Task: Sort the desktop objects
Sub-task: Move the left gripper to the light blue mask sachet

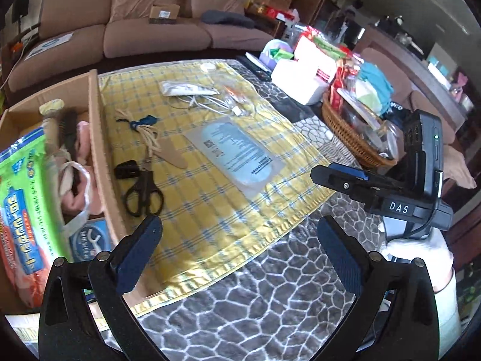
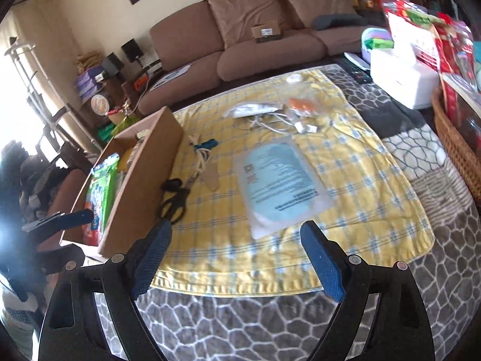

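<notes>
A yellow plaid cloth (image 1: 210, 225) lies on the table with loose items on it. Black scissors (image 1: 144, 192), a small black clip (image 1: 126, 170), a flat wooden piece (image 1: 173, 156) and a cord with a blue tag (image 1: 144, 123) lie beside an open cardboard box (image 1: 99, 150). A flat blue-grey packet (image 1: 237, 153) sits mid-cloth, with white cables (image 1: 204, 102) and a white pouch (image 1: 186, 88) beyond it. My left gripper (image 1: 239, 221) hovers open over the cloth's near edge, holding nothing. My right gripper (image 2: 235, 225) is open and empty near the packet (image 2: 279, 186).
The box holds a green and orange pack (image 1: 24, 210), a brush (image 1: 67, 132) and a white bag. A wicker basket (image 1: 348, 132) full of goods and a white box (image 1: 297, 81) stand at the right. A brown sofa (image 1: 150, 30) runs behind the table.
</notes>
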`<state>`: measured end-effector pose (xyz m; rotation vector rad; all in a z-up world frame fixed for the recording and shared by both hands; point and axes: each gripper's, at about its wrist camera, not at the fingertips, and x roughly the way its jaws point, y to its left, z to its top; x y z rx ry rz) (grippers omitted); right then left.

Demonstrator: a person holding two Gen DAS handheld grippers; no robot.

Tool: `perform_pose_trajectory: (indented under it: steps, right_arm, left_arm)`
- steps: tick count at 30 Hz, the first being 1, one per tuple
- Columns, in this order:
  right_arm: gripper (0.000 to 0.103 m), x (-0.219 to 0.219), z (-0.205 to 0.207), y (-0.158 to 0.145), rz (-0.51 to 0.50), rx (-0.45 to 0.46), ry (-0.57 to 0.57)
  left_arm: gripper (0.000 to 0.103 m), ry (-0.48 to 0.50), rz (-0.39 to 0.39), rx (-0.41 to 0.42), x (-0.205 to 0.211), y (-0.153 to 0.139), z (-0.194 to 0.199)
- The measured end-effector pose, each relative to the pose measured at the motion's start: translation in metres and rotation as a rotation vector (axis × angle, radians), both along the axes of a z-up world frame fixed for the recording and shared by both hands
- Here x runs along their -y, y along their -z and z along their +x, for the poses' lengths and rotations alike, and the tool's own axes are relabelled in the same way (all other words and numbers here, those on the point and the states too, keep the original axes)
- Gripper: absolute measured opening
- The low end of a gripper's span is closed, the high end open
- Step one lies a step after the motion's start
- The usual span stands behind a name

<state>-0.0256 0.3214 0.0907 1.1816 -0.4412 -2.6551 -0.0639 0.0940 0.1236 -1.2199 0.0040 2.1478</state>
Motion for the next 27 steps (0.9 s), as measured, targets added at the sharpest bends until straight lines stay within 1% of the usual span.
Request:
perform_pose_trajectory:
  steps: [3, 5, 7, 9, 12, 15, 16, 18, 20, 23, 24, 27]
  right_arm:
    - [0.089, -0.033, -0.001, 0.014, -0.047, 0.013, 0.051]
    - [0.089, -0.050, -0.005, 0.023, -0.071, 0.024, 0.072]
    - [0.089, -0.064, -0.007, 0.031, -0.097, 0.028, 0.083]
    - [0.089, -0.075, -0.010, 0.039, -0.140, 0.042, 0.092]
    - [0.089, -0.083, -0.014, 0.039, -0.156, 0.043, 0.080]
    - [0.089, -0.091, -0.021, 0.038, -0.173, 0.027, 0.060]
    - [0.089, -0.095, -0.025, 0.039, -0.198, 0.018, 0.048]
    - [0.089, -0.103, -0.037, 0.047, -0.287, 0.022, 0.026]
    - [0.089, -0.108, -0.049, 0.055, -0.393, 0.027, -0.001]
    - [0.089, -0.106, -0.064, 0.064, -0.472, 0.037, -0.027]
    - [0.089, -0.104, -0.069, 0.067, -0.483, 0.048, -0.031]
    - [0.089, -0.099, -0.078, 0.075, -0.467, 0.086, -0.029]
  left_arm:
    - [0.103, 0.004, 0.013, 0.042, -0.027, 0.018, -0.004]
    - [0.103, -0.019, 0.016, 0.075, -0.039, 0.033, -0.010]
    - [0.103, -0.046, -0.007, 0.096, -0.049, 0.050, -0.018]
    - [0.103, -0.069, -0.041, 0.096, -0.059, 0.065, -0.028]
    - [0.103, -0.101, -0.070, 0.117, -0.070, 0.086, -0.045]
    - [0.103, -0.117, -0.023, 0.188, -0.077, 0.102, -0.060]
    - [0.103, -0.117, -0.003, 0.210, -0.079, 0.106, -0.063]
    - [0.103, -0.126, 0.034, 0.235, -0.080, 0.111, -0.068]
    - [0.103, -0.121, 0.066, 0.240, -0.081, 0.114, -0.070]
    - [0.103, -0.082, 0.078, 0.226, -0.087, 0.117, -0.073]
    - [0.103, -0.070, 0.079, 0.221, -0.089, 0.117, -0.074]
    - [0.103, -0.035, 0.101, 0.210, -0.095, 0.116, -0.077]
